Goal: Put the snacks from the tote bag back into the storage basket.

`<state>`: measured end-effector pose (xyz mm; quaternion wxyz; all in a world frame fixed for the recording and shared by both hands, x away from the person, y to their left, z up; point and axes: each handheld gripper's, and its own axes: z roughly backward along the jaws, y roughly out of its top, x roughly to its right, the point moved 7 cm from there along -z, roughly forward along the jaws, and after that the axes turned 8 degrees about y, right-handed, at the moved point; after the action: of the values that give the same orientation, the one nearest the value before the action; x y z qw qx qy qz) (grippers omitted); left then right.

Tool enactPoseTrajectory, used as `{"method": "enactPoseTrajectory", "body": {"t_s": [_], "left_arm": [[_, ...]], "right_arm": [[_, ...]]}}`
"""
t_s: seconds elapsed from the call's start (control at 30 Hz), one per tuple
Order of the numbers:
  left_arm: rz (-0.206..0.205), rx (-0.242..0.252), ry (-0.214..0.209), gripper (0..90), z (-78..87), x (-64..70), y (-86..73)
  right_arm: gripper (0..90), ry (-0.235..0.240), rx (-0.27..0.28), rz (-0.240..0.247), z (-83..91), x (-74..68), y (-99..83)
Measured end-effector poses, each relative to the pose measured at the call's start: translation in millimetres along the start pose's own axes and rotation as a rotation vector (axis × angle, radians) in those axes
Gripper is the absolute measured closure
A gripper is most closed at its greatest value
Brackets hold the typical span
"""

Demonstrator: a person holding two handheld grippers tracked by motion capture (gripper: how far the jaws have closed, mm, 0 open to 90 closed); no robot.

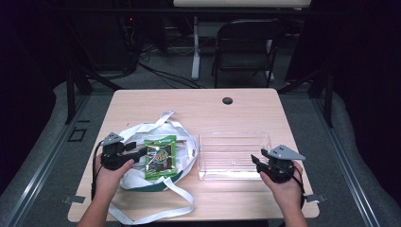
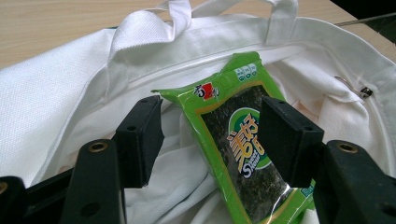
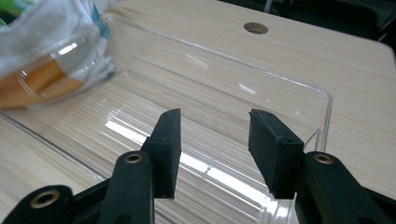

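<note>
Left gripper (image 2: 210,140) jaws wide apart astride green seaweed snack packet (image 2: 238,140) on white canvas tote bag (image 2: 56,107), right gripper (image 3: 215,149) jaws spread, empty, over clear plastic rectangular bin (image 3: 322,105), bare wooden table (image 1: 198,101) beyond.

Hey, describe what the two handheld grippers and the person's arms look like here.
Both are black. The left claw and right claw each have two flat rectangular pads on arms with brass-coloured rivets, and a grey three-cornered plate on top. A black cable trails from each. The forearms are bare, with no sleeves in view.
</note>
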<state>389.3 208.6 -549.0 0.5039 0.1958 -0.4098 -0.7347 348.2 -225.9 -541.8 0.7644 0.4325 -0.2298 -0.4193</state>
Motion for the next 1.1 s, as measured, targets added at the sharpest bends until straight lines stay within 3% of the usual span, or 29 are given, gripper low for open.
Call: {"method": "enactPoseTrajectory", "body": {"t_s": [0.2,0.53,0.77,1.1], "left_arm": [[-0.002,-0.011,-0.011,44.0,-3.0,5.0,-1.5],[0.052,-0.023,-0.027,41.3,-4.6,5.2,1.5],[0.073,-0.059,-0.026,44.1,-8.6,5.1,4.7],[0.1,-0.112,-0.028,40.9,-18.0,7.2,7.9]], "right_arm": [[50.5,-0.036,-0.056,0.09,-5.1,-7.2,-2.9],[50.5,-0.007,-0.062,0.053,-4.3,-8.3,-1.9],[50.2,-0.005,-0.069,0.051,-5.4,-7.5,-2.6],[50.2,0.007,-0.073,0.043,-5.8,-7.9,-3.2]]}}
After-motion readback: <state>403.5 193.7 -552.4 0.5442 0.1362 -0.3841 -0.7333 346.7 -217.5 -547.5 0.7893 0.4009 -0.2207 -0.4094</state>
